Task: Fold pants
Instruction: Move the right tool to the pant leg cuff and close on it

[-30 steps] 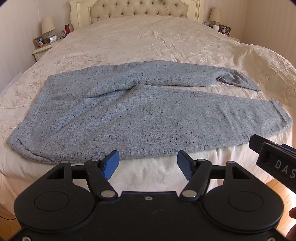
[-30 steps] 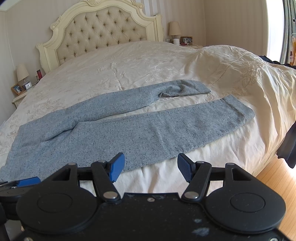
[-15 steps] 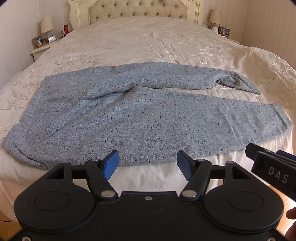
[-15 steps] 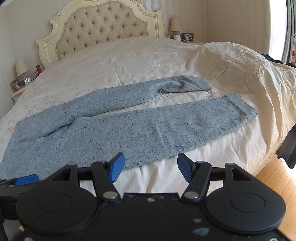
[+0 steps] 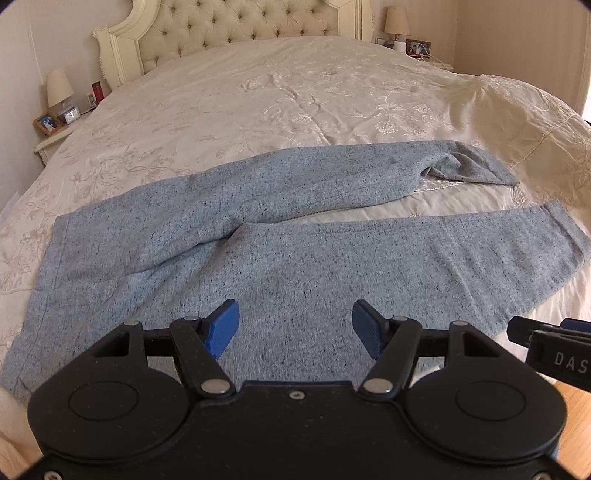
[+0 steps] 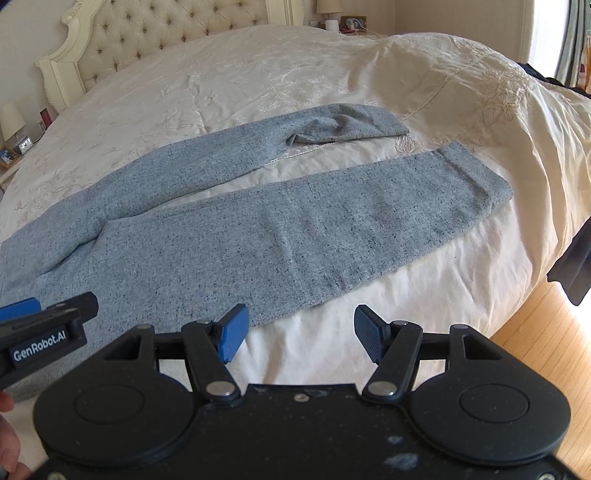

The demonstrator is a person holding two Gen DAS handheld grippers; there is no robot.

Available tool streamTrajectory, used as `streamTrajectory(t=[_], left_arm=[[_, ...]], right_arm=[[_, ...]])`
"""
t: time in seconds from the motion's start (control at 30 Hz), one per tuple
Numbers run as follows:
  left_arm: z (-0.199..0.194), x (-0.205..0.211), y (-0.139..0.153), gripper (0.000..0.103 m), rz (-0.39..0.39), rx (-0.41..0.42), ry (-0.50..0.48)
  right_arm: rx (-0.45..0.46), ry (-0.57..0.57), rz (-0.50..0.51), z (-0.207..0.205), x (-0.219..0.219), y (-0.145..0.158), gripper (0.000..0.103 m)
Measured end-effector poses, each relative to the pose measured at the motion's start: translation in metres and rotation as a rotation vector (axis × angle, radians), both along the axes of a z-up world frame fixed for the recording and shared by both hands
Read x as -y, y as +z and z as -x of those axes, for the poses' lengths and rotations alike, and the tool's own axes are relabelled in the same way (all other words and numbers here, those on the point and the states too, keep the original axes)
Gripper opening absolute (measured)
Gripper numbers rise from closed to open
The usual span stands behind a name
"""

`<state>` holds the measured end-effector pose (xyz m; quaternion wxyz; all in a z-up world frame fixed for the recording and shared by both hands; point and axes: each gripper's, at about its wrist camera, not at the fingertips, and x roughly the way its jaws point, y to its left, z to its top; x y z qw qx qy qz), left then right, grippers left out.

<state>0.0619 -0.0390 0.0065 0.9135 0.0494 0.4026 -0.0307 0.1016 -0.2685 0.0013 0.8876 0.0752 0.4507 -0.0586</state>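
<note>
Grey-blue speckled pants [image 5: 280, 254] lie spread flat across the foot of a cream bed, waist at the left, legs running right. The far leg's cuff [image 5: 476, 166] is bunched and folded over. My left gripper [image 5: 293, 325] is open and empty, hovering over the near leg by the crotch. My right gripper [image 6: 299, 334] is open and empty, just off the near leg's front edge [image 6: 295, 306], over the bed's side. The pants also show in the right wrist view [image 6: 258, 236]. Each gripper appears at the edge of the other's view.
The cream embroidered bedspread [image 5: 295, 92] covers the bed, with a tufted headboard [image 5: 240, 26] behind. Nightstands with lamps stand at both sides [image 5: 59, 118]. Wooden floor [image 6: 546, 332] lies at the right, and a dark garment [image 6: 576, 266] hangs at the right edge.
Both grippers have moved forward toward the bed. The left one now hovers over the near pant leg and the right one is at its front edge. The pants have not moved.
</note>
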Motion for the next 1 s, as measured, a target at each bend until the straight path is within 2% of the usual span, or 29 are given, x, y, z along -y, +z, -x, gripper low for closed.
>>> streamTrajectory(t=[0.1,0.2,0.33,0.5,0.63,0.7,1.0], left_arm=[[-0.018,0.007,0.004,0.069,-0.015,0.009,-0.009],[-0.037,0.01,0.008,0.069,0.011,0.005,-0.004],[-0.058,0.014,0.013,0.069,0.057,-0.001,0.004],[-0.081,0.022,0.018,0.069,0.054,0.042,0.045],[-0.099,0.029,0.016,0.069,0.068,0.047,0.058],[-0.109,0.034,0.013,0.069,0.07,0.039,0.05],[-0.147,0.05,-0.01,0.069,0.097,-0.046,0.055]], right_arm=[[-0.006,0.008,-0.011,-0.015,0.008,0.004,0.067],[-0.028,0.019,-0.01,-0.035,0.015,0.011,0.067],[-0.083,0.12,0.084,-0.068,0.015,0.014,0.067],[-0.056,0.207,0.178,-0.107,0.021,0.02,0.066],[-0.001,0.187,0.211,-0.139,0.038,0.026,0.063],[-0.004,0.168,0.224,-0.159,0.05,0.025,0.062],[-0.063,0.014,0.043,-0.24,0.12,-0.002,0.059]])
